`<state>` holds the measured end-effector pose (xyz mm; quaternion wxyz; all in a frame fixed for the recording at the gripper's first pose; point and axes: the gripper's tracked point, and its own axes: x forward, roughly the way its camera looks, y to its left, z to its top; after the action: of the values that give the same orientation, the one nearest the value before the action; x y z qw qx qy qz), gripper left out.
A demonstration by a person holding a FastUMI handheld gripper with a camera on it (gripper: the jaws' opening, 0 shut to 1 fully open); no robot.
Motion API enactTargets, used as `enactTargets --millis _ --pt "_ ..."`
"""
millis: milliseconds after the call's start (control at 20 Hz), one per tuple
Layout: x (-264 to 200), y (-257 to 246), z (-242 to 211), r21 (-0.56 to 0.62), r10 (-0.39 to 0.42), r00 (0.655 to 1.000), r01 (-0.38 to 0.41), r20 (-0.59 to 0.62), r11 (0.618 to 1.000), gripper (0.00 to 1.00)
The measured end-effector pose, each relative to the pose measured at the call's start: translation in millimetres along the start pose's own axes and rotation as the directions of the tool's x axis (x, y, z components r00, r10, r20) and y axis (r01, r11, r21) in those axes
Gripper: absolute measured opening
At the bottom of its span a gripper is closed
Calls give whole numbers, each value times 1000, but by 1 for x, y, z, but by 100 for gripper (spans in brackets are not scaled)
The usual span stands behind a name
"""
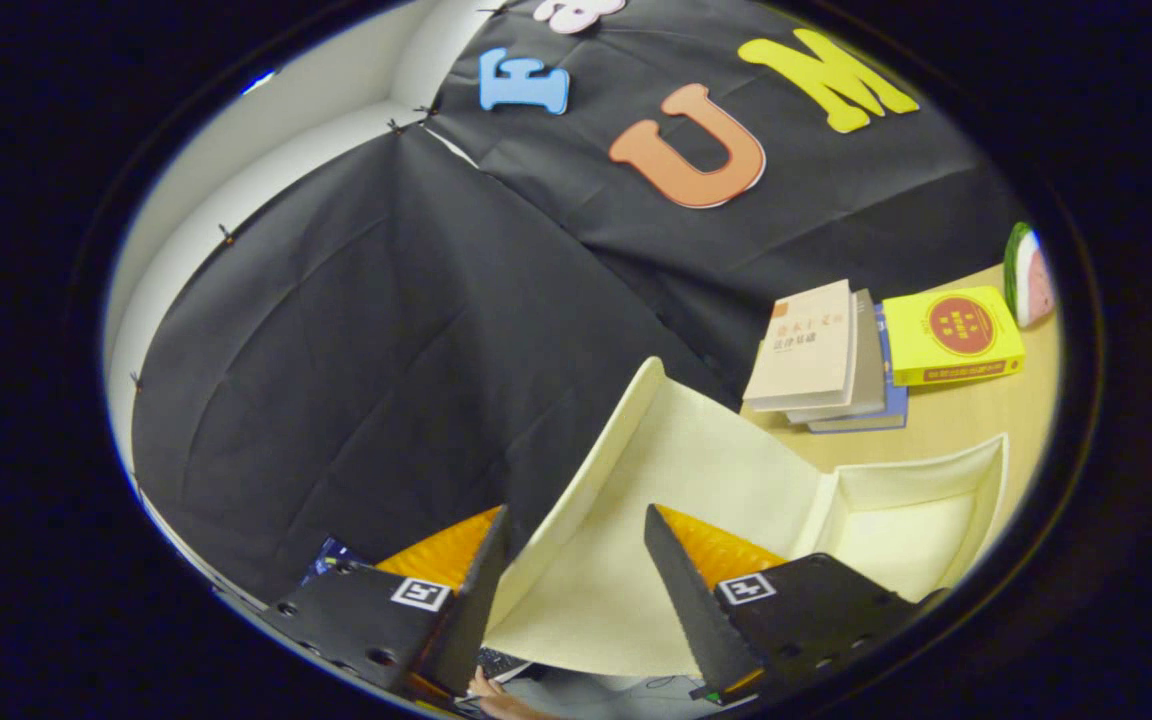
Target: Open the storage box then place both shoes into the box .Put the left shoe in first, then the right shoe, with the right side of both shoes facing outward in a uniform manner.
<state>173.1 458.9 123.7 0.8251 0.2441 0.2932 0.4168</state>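
The claw (576, 560) has its 2 fingers spread apart; the raised cream lid (636, 470) of the storage box (921, 525) stands between them, its edge close to one finger, and contact cannot be confirmed. The step in hand appears to be opening the box: keep the lid edge between the fingers, swing it fully back until it rests open, and release it only once it stays put. The box body lies just beyond the fingers on the table (976, 415), interior exposed. Farther off lie a stack of books (821, 350) and a yellow book (951, 335); their cover printing is too small to read. A watermelon-slice object (1028, 270) sits farthest.
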Motion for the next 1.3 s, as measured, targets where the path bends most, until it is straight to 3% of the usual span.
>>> enactTargets --millis 150,350,650,950,1300 --pt "-14 -1 -4 -45 -9 1000 9 9 999 94" --pt "-46 -30 -3 -83 -75 996 78 39 993 95" --pt "-118 -127 -5 -156 -286 954 296 89 942 95" --pt "-194 -235 -12 -139 -488 866 499 103 855 95" --pt "-265 -353 -55 -186 -727 686 720 37 669 95"
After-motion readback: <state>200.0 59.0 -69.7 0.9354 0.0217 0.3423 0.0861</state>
